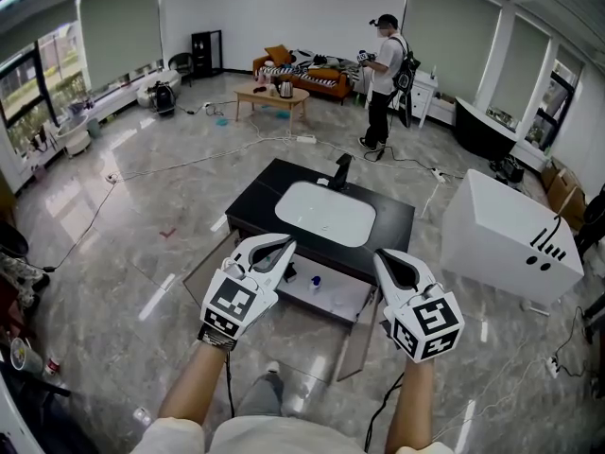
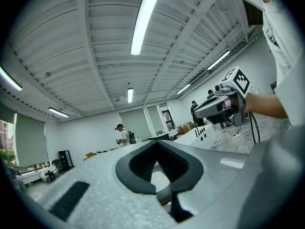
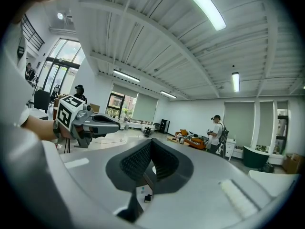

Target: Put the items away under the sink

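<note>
Head view: a dark counter (image 1: pixel 255 201) carries a white basin (image 1: pixel 324 213) and a black faucet (image 1: pixel 340 170). The cabinet (image 1: pixel 342 299) beneath it stands open, and on its floor lie a small dark item (image 1: pixel 288 274) and, just beside it, a small blue-capped bottle (image 1: pixel 315 282). The left gripper (image 1: pixel 283 246) and right gripper (image 1: pixel 383 257) are held side by side above the open cabinet, apart from each other and both pointing towards the sink. A person (image 1: pixel 383 78) stands far across the room.

Left gripper view: the fingers (image 2: pixel 143 163) are closed tip to tip with nothing between them. The right gripper (image 2: pixel 197 113) shows alongside.

Right gripper view: its fingers (image 3: pixel 131 163) also meet at the tips and hold nothing. Below them the dark item (image 3: pixel 147 197) shows on the cabinet floor. The left gripper (image 3: pixel 117 124) is level beside it.
</note>
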`<state>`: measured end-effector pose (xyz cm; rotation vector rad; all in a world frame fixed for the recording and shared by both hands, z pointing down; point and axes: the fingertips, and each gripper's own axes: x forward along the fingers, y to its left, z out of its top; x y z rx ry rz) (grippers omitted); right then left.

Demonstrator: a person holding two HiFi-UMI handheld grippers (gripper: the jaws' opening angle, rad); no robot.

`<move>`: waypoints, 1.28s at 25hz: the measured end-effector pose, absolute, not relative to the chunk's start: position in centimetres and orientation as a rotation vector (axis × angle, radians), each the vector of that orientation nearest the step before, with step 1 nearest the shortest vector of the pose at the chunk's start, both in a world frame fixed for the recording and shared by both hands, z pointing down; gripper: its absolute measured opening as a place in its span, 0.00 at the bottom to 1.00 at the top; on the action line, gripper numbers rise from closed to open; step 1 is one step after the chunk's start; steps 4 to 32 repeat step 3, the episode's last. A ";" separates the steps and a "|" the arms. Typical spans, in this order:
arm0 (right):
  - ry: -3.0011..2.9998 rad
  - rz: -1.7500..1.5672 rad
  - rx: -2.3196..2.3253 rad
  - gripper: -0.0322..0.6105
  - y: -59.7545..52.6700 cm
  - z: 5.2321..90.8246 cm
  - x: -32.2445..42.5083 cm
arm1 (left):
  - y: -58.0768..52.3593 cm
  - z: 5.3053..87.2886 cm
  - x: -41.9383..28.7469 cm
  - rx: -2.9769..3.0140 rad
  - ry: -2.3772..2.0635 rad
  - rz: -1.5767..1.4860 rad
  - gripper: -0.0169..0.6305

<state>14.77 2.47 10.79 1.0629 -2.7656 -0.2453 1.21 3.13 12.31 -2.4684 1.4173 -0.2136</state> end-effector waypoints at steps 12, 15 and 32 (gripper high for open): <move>-2.767 -0.247 1.052 0.06 2.5 10.8 14.7 | 3.2 12.5 1.2 -2.472 1.423 -0.221 0.03; -2.767 -0.247 1.052 0.06 2.5 10.8 14.7 | 3.2 12.5 1.2 -2.472 1.423 -0.221 0.03; -2.767 -0.247 1.052 0.06 2.5 10.8 14.7 | 3.2 12.5 1.2 -2.472 1.423 -0.221 0.03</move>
